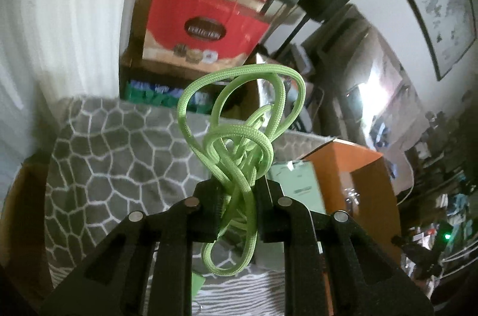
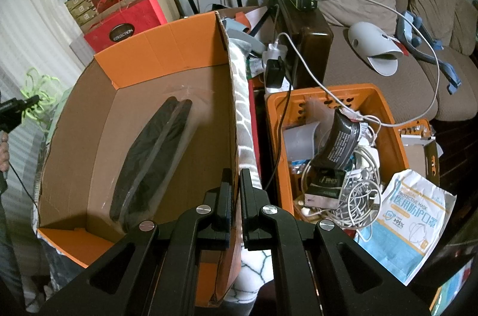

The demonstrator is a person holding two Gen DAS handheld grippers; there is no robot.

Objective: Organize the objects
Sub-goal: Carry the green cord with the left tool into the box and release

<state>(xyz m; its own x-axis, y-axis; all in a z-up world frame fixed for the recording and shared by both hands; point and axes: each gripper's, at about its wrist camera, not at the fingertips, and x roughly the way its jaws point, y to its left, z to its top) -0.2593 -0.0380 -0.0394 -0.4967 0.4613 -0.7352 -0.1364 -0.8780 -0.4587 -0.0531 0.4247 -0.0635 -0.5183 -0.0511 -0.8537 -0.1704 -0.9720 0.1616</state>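
My left gripper [image 1: 237, 190] is shut on a tangled light green cord [image 1: 239, 130] and holds it up in the air above a grey patterned blanket [image 1: 113, 154]. The same cord [image 2: 37, 94] shows at the far left of the right wrist view, left of the box. My right gripper [image 2: 236, 181] is shut on the right wall of an orange cardboard box [image 2: 167, 47], pinching its top edge. A black flat case [image 2: 152, 157] lies inside the box.
An orange plastic crate [image 2: 274, 136] full of white cables, a dark pouch and small boxes stands right of the box. A mask package [image 2: 412, 223] lies at the right. Red gift boxes [image 2: 125, 20] are stacked behind. A sofa [image 2: 388, 2] sits at the back right.
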